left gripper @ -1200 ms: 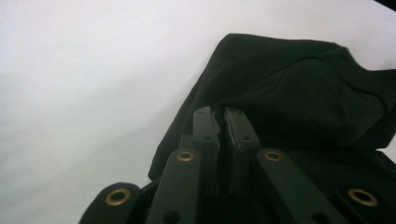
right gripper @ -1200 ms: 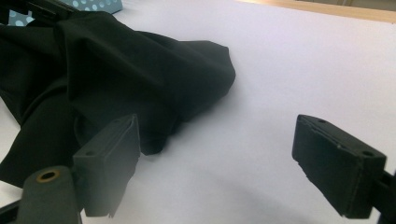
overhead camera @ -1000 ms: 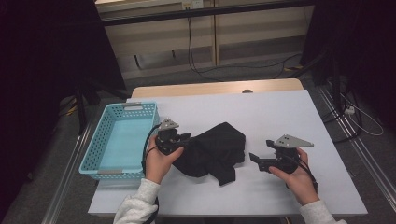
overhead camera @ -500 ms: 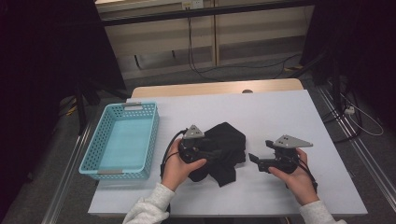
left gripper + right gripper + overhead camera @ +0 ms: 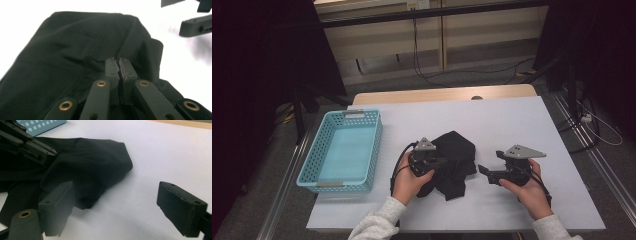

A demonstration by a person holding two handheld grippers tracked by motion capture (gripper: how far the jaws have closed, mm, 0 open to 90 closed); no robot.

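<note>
A crumpled black cloth point(image 5: 458, 150) lies in the middle of the white table point(image 5: 512, 120). My left gripper point(image 5: 445, 163) rests on the cloth's left part and points right. In the left gripper view its pads point(image 5: 119, 65) are pressed together and the black cloth point(image 5: 75, 47) puckers at their tips; the jaws have just been closing and pinch a fold. My right gripper point(image 5: 483, 171) sits just right of the cloth, jaws wide apart and pointing at it. In the right gripper view nothing lies between the right gripper point(image 5: 115, 195) pads; the cloth point(image 5: 100, 162) is ahead and left.
A light blue perforated basket point(image 5: 312, 167) stands at the table's left side, with nothing inside. Bare table surface extends behind the cloth and to the right. Cables lie on the floor beyond the far edge.
My left gripper moved right from the cloth's left edge onto the cloth, and its jaws closed. The cloth's left part bunched toward the right. The right gripper stayed put.
</note>
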